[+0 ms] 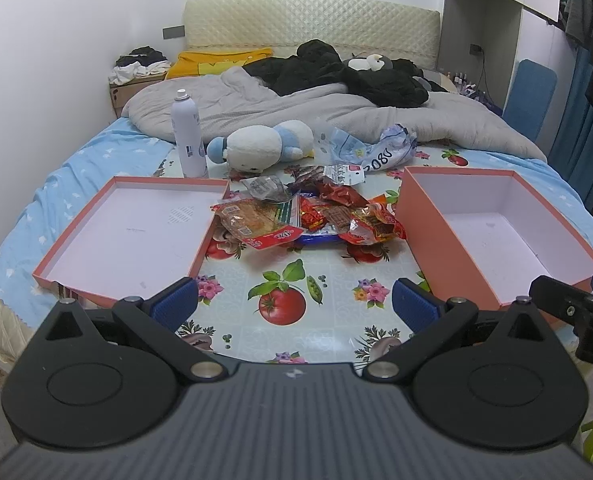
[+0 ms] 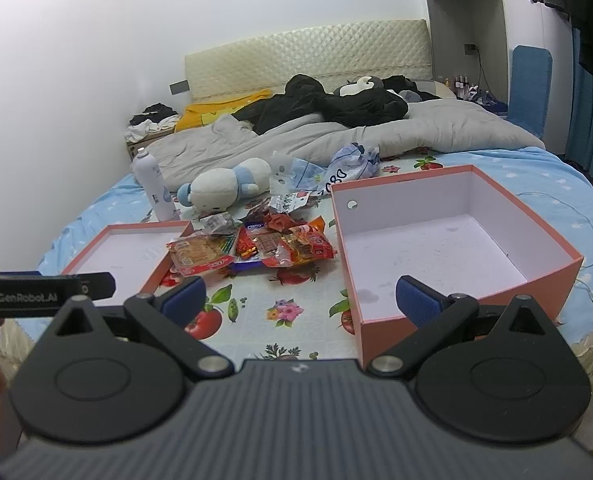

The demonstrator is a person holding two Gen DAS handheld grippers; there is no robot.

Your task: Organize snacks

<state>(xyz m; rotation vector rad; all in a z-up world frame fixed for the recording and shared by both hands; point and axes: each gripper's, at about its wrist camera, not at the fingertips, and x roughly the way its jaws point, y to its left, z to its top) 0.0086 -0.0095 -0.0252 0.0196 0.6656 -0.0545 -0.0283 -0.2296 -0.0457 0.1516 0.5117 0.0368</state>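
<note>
I see snacks (image 1: 308,216) ahead of both fingers | left gripper (image 1: 295,300), right gripper (image 2: 300,298) spread wide, empty | packets light, crinkly, slippery: I'd pinch a sealed edge | box (image 2: 456,240) beside right fingers

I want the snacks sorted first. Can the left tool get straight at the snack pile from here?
Probably yes. The left tool is open and faces the snack pile across bare tablecloth; the lid and box flank that path and nothing blocks it.

Glossy crinkled plastic snack wrappers (image 1: 308,216)
</note>
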